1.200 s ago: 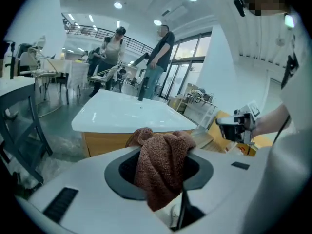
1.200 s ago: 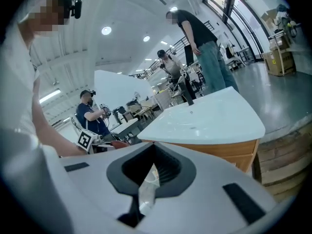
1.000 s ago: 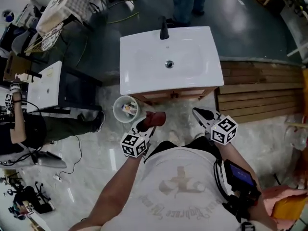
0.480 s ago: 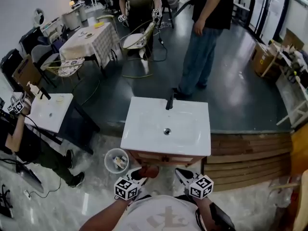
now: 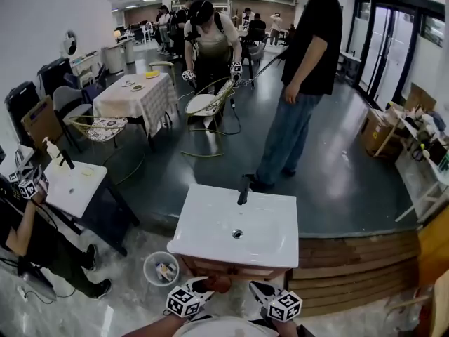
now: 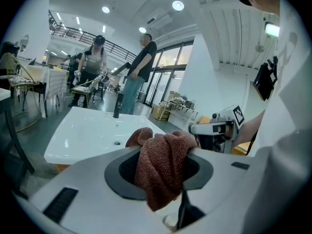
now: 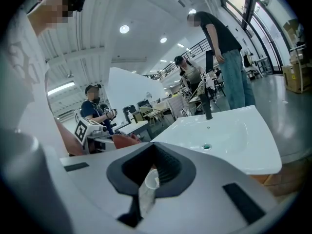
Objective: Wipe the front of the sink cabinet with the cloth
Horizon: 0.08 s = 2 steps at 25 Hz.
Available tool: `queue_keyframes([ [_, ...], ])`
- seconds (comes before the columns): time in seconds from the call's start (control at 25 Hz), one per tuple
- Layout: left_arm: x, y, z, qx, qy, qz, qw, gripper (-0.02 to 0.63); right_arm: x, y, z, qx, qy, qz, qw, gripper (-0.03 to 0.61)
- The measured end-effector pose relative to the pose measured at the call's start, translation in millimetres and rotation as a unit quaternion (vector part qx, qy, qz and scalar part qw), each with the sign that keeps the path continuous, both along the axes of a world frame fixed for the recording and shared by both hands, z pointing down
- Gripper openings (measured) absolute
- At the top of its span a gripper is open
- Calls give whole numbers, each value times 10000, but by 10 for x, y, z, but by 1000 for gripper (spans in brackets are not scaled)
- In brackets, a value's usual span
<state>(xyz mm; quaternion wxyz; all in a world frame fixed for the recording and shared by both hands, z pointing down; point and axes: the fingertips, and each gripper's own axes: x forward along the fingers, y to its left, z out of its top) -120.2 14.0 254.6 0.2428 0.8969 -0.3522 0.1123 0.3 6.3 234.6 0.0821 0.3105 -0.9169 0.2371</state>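
The left gripper (image 5: 205, 287) had its jaws clamped on the bunched reddish-brown cloth (image 6: 162, 165), just in front of the white sink (image 5: 238, 232) and close to the wooden cabinet front (image 5: 235, 268) under it. The right gripper (image 5: 259, 290) hovered in front of the sink too, its jaws drawn together on nothing.

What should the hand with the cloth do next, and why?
Probably lower the left gripper and press its reddish-brown cloth onto the cabinet front: the cloth is clamped, yet the gripper looks out over the white sink top, above the wood.
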Motion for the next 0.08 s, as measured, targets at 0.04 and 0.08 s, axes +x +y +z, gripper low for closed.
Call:
queue_keyframes([
  [0.04,18,26,22,-26,-9,18,10000,141,24,24,27,-28,-2,25,10000,12],
  [0.08,35,52,44,-51,-20,37,10000,141,46,49,54,-56,-3,50,10000,12],
])
